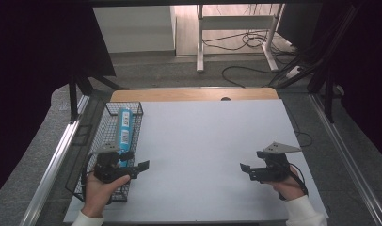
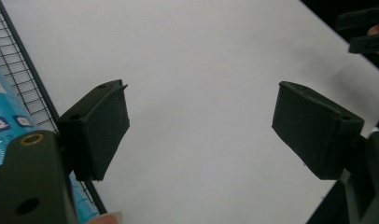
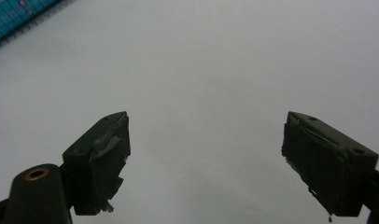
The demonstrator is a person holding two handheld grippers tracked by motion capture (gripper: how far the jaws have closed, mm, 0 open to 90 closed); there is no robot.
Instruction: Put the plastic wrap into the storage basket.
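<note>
A wire basket (image 1: 92, 141) sits at the table's (image 1: 203, 141) left edge with a blue tube (image 1: 125, 127) lying inside it. Just beside the basket's near end, the left gripper (image 1: 141, 165) hovers with jaws spread wide, holding nothing. Well apart across the bare white top, the right gripper (image 1: 244, 167) is likewise spread and empty.

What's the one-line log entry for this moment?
left hand-held gripper: open, beside basket | right hand-held gripper: open, over table | blue tube: lying in basket | nothing gripped
</note>
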